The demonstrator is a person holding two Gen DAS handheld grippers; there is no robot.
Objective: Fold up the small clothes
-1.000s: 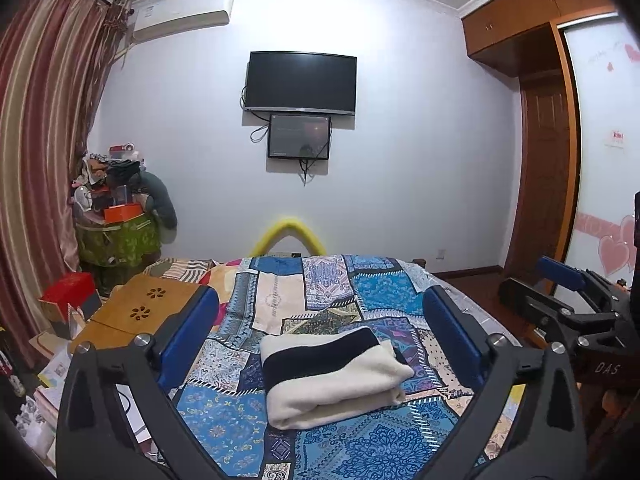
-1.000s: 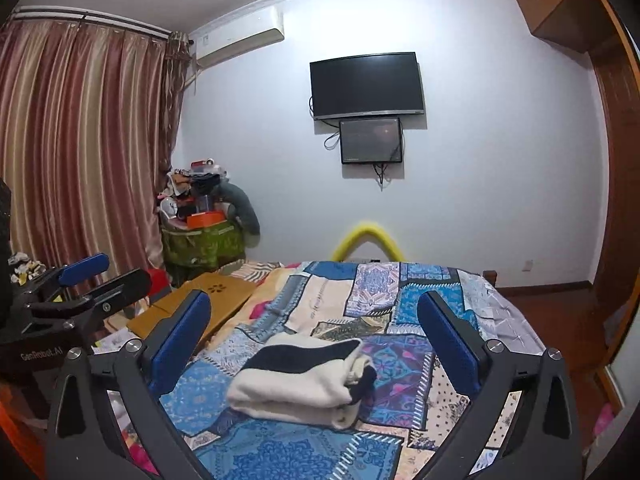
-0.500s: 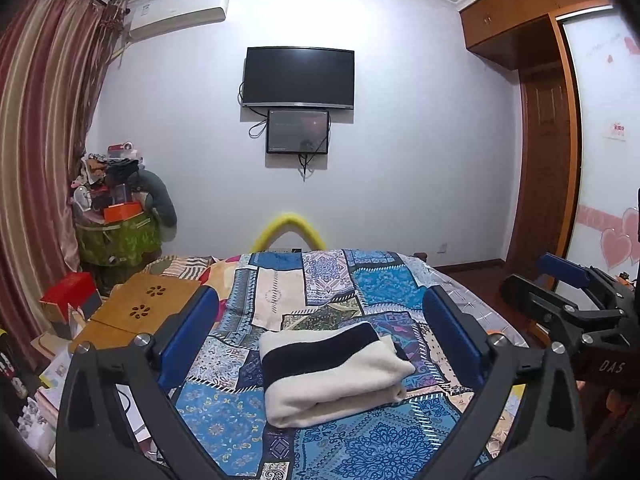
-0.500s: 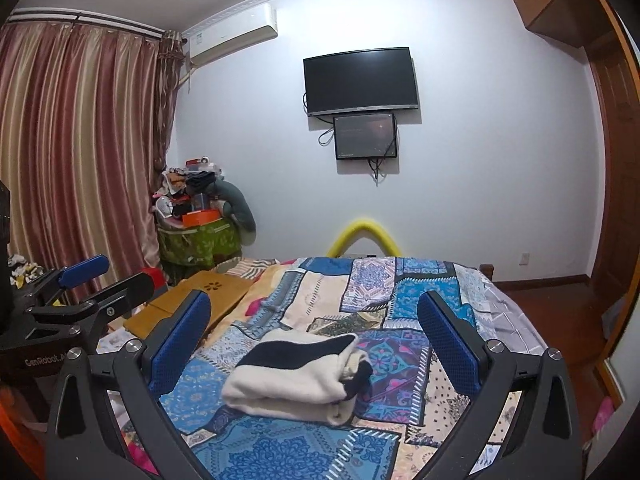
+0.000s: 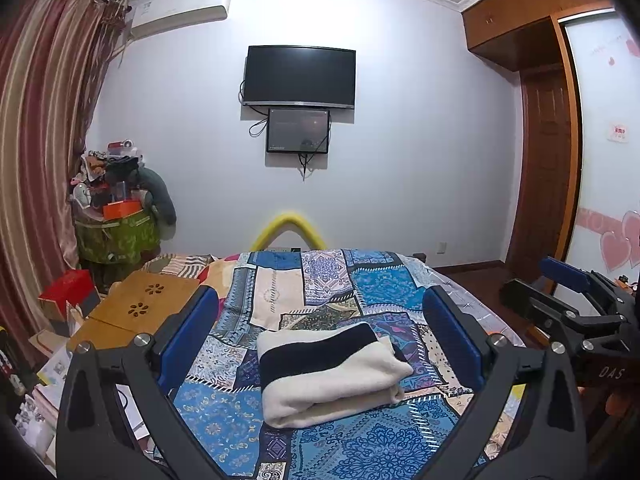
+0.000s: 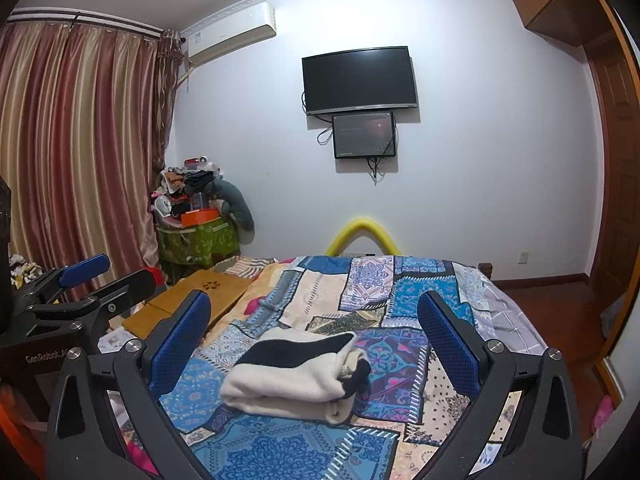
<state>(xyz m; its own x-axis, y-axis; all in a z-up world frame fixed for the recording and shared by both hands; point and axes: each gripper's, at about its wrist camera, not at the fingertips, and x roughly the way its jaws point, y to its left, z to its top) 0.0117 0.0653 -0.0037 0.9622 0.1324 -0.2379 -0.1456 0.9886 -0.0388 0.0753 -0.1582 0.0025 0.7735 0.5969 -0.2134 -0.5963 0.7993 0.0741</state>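
A cream garment with a black band [image 5: 328, 372] lies folded into a compact bundle on the patchwork bedspread [image 5: 280, 300]. It also shows in the right wrist view [image 6: 296, 376]. My left gripper [image 5: 318, 330] is open and empty, held above the bed behind the bundle. My right gripper [image 6: 314, 330] is open and empty too, at the same height. Each gripper shows at the edge of the other's view: the right one [image 5: 568, 304] and the left one [image 6: 80, 292].
A wooden lap desk [image 5: 136, 312] lies at the bed's left edge, with a red box [image 5: 68, 288] and clutter on the floor beside it. A loaded green bin [image 6: 196, 236] stands by the curtains. A door and wardrobe [image 5: 548, 168] are on the right.
Both grippers have tilted slightly downward and stayed open. The folded garment has not moved.
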